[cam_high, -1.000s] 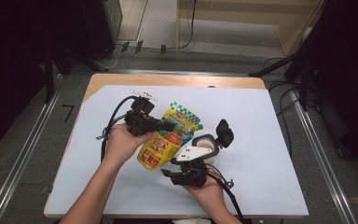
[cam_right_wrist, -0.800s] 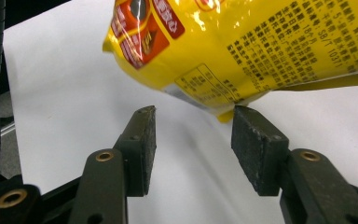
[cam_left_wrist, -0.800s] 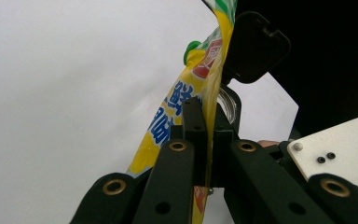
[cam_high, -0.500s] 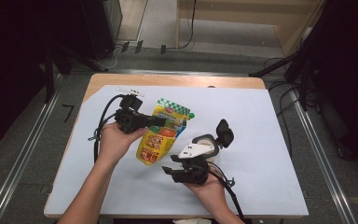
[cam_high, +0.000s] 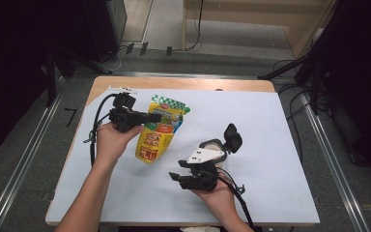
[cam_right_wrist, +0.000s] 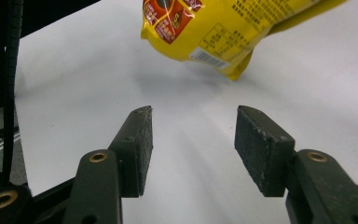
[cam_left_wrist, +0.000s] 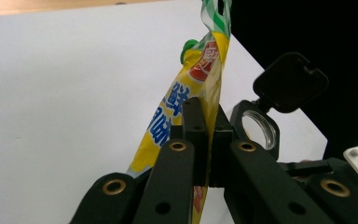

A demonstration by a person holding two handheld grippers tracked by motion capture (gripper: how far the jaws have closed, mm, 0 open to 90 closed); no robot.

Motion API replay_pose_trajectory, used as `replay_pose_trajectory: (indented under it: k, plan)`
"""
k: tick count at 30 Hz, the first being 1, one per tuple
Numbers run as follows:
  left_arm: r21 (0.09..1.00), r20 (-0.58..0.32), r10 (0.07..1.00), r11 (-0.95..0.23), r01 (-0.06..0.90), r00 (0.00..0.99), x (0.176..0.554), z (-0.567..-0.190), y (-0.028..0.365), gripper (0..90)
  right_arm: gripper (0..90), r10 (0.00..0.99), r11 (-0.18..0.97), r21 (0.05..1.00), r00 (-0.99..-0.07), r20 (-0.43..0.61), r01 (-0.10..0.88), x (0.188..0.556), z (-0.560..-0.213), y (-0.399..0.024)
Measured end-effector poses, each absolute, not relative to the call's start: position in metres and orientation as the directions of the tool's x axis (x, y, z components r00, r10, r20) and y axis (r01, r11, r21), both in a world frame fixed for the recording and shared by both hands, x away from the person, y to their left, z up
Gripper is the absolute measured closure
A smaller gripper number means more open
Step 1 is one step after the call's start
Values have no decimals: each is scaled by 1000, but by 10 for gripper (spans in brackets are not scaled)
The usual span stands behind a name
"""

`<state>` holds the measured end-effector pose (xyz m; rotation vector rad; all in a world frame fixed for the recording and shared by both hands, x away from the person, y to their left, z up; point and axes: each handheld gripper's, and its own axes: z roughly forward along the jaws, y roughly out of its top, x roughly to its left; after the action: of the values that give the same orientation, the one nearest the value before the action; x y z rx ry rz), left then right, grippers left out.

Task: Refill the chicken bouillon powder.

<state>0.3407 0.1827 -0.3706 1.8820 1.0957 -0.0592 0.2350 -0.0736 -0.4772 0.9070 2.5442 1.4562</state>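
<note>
left gripper point(cam_high: 150, 117) is clamping its jaws on the yellow pouch point(cam_high: 157, 135), lifting it off the table point(cam_high: 270, 125) | right gripper point(cam_right_wrist: 193, 140) is gaping empty, having just widened, pouch hanging ahead | open-lidded jar point(cam_high: 224, 142) sitting just beyond it

Light comes from overhead and is even; the white worktop point(cam_high: 280, 145) is bright, the room around it near black. High view is soft and low-res. Left gripper view: jaws close up slightly blurred, background clipped to black at right. Right gripper view: sharp jaws, a soft shadow under the yellow pouch point(cam_right_wrist: 223, 28), mild glare on its foil.
</note>
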Motion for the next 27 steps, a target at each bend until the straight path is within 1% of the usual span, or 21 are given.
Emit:
replay_pose_trajectory:
  k: [9, 10, 19, 27]
  plan:
    - [718, -423, 685, -146, 681, 593, 350, -378, 193, 900, 476, 538, 369, 805, -814, 222, 464, 233, -478, -79]
    - [719, -436, 676, -136, 682, 594, 350, -378, 195, 900, 476, 538, 369, 806, -814, 220, 462, 234, -478, -79]
    - [726, -427, 681, -135, 675, 595, 341, -378, 204, 899, 476, 535, 368, 809, -816, 220, 459, 233, -476, -79]
    - [722, -413, 680, -161, 672, 606, 330, -377, 219, 885, 475, 526, 371, 807, -820, 225, 459, 233, -475, -78]
